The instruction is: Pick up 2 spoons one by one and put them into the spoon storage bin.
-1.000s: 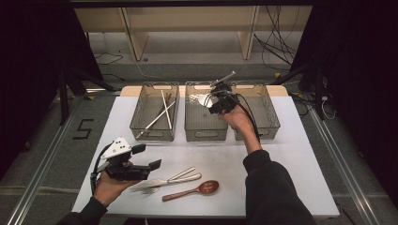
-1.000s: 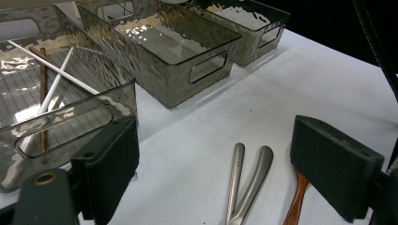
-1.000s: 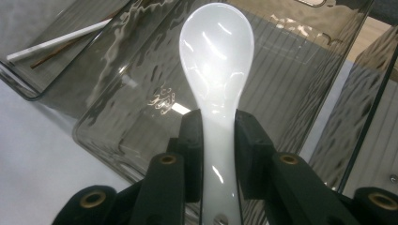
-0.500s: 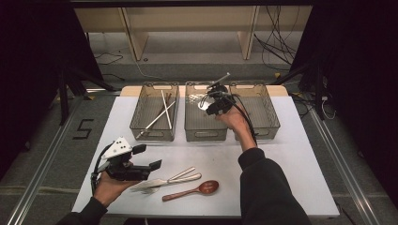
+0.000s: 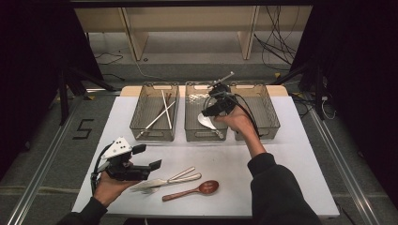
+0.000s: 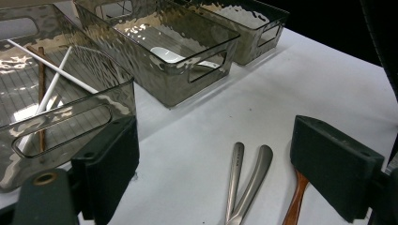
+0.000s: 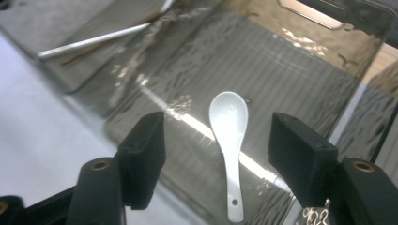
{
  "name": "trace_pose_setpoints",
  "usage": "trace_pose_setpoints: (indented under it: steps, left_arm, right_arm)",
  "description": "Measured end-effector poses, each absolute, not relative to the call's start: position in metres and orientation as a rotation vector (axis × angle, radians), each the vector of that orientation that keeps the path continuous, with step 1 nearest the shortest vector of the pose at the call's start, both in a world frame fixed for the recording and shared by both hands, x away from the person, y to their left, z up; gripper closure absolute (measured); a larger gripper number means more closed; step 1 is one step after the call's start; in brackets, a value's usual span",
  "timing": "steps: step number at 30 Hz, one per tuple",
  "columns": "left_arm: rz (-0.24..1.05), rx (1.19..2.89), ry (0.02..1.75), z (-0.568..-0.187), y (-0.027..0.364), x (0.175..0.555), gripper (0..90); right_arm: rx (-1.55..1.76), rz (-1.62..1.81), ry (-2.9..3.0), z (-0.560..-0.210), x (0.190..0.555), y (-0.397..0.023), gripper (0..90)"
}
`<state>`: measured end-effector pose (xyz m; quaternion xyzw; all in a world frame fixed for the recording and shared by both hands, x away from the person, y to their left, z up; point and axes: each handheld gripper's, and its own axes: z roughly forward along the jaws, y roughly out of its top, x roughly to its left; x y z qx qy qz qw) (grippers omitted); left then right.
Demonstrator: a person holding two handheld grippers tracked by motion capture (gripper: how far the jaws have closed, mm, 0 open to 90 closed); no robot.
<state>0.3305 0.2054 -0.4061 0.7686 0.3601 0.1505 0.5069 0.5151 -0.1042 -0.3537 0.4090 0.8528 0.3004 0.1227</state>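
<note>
At the near edge of the white desk (image 5: 300, 154), a person's left hand holds the left gripper (image 5: 146, 158) low over the desk, fingers spread apart with nothing between them. Just beside it lie metal cutlery (image 5: 176, 179) with two long handles and a wooden spoon (image 5: 192, 190). In the left gripper view the handles (image 6: 244, 180) sit between the fingers but clear of them, and the wooden spoon's (image 6: 294, 202) bowl is cut off by the bottom edge.

Farther back, three clear grey bins stand side by side. The left bin (image 5: 141, 126) holds thin sticks (image 5: 162, 112), white and brown, crossed loosely; how many is hard to tell. The middle bin (image 5: 191, 133) holds a white spoon (image 5: 205, 120) lying flat on its floor, bowl toward the far end as the right gripper view shows it (image 7: 230, 140). The right bin (image 5: 267, 112) has a ribbed floor; the person's right arm covers part of it, so its contents are hard to make out.

The right gripper (image 5: 209, 112) hangs above the middle bin. Its fingers have just been opening and now stand wide, one on each side of the white spoon below, not touching it. Glare on the bin walls blurs the detail.

Beyond the desk are pale shelves (image 5: 187, 28) and loose cables (image 5: 277, 51) on the floor.
</note>
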Motion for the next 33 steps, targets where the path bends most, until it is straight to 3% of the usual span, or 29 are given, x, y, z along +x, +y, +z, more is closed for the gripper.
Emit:
trace_pose_setpoints:
  steps: [33]
  left_arm:
    - [0.292,1.939,0.82,-0.409,0.189,0.329,15.6]
  right_arm:
    - [1.123,1.117,2.401,-0.371,0.395,-0.194,32.0]
